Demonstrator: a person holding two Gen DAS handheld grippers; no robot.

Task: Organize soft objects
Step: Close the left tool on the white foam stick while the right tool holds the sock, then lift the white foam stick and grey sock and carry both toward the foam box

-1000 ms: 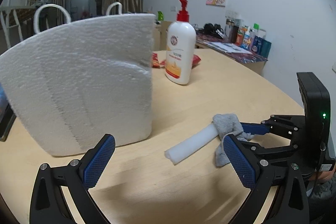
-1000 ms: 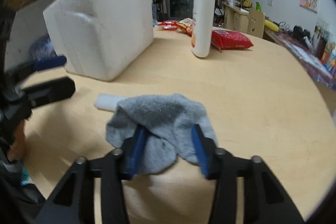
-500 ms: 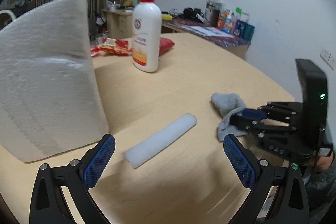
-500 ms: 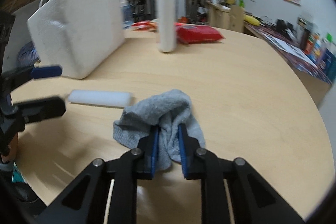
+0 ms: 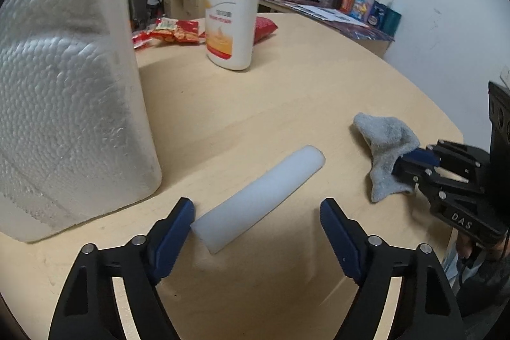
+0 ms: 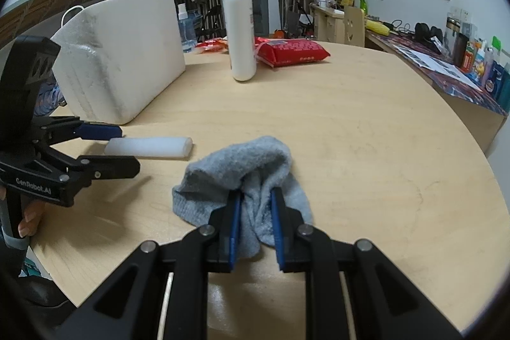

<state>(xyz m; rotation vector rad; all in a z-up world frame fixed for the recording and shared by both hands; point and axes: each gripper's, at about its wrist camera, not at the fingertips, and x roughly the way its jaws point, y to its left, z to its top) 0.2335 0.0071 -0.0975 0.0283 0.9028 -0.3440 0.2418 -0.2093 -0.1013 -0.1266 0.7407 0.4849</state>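
Straddling a white foam strip (image 5: pixel 258 198) with the left gripper (image 5: pixel 256 228), jaws wide apart around its near end.

Left of those jaws stands a foam box (image 5: pixel 68 104); the strip lies flat, pale and rounded, now between the fingers rather than ahead of them as half a second ago. To the right, the right gripper (image 6: pixel 255 217) stays clamped on a crumpled grey sock (image 6: pixel 245 177) resting on the table (image 6: pixel 366 148).
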